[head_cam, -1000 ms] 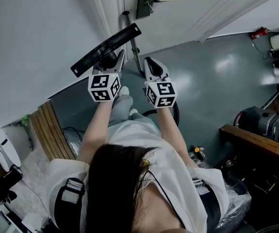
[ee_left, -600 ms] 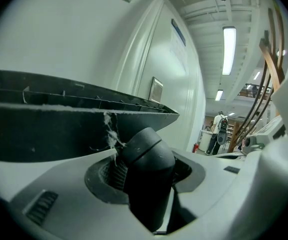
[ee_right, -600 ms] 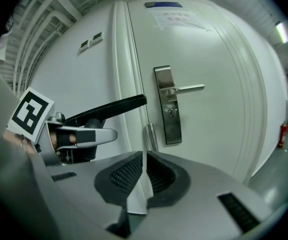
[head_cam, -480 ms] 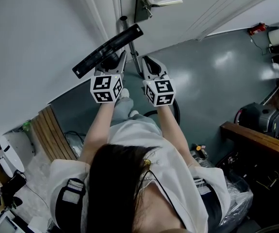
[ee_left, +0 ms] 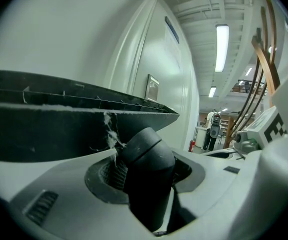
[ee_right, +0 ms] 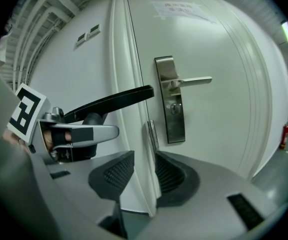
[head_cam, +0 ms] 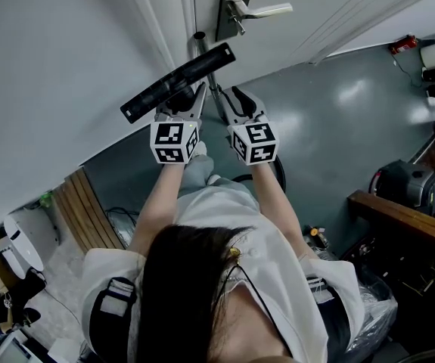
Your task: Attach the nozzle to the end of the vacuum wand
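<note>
one black nozzle (head_cam: 178, 82) is being clamped by its neck in the left gripper (ee_left: 146, 181), upper centre of the head view. the jaws of the right gripper (ee_right: 141, 176) have just been opening; one vacuum wand (ee_right: 153, 144) is being left loose between them, below one door handle (ee_right: 186, 80).

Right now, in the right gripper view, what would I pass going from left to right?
black nozzle → metal wand → door handle → red fire extinguisher
</note>
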The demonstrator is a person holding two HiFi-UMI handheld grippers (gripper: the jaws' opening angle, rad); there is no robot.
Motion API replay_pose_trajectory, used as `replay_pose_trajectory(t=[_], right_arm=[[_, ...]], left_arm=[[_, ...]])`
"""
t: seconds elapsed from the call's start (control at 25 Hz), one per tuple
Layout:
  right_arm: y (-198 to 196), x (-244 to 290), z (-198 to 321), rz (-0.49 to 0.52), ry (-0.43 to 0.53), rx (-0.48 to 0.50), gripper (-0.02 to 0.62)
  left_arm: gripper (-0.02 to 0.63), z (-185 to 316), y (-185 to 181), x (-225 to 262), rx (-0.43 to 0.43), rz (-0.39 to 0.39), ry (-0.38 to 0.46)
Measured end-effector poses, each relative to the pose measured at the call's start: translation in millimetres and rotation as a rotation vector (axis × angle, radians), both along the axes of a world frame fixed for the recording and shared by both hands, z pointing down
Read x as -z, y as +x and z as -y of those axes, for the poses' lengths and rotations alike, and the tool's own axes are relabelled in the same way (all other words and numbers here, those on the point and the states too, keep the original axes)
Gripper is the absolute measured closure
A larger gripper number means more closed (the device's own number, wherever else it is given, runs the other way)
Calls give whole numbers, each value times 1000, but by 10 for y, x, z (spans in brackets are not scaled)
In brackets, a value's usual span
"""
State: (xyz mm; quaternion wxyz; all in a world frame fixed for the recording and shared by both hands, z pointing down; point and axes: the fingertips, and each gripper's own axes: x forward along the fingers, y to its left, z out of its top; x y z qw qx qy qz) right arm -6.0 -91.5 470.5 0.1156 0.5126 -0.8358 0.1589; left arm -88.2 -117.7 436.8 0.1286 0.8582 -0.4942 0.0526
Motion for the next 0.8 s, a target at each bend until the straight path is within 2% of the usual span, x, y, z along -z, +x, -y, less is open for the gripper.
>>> replay_pose_trajectory(t=[0.2,0.4,0.68,0.8], right_arm=[[-85,-28,113,1,-10,16,454],[-86,-123,213,-7,-35,10,394],[-132,-182,384,-16,-49,1,359],[-158,-207,426,-29,-54,4,358]], left_arm=[[410,106,-1,59,-29,10,30],[408,210,31,80,-56,17,47],[408,274,64,-37,-74,14,18],[408,303,67,-28,-80,26,29]])
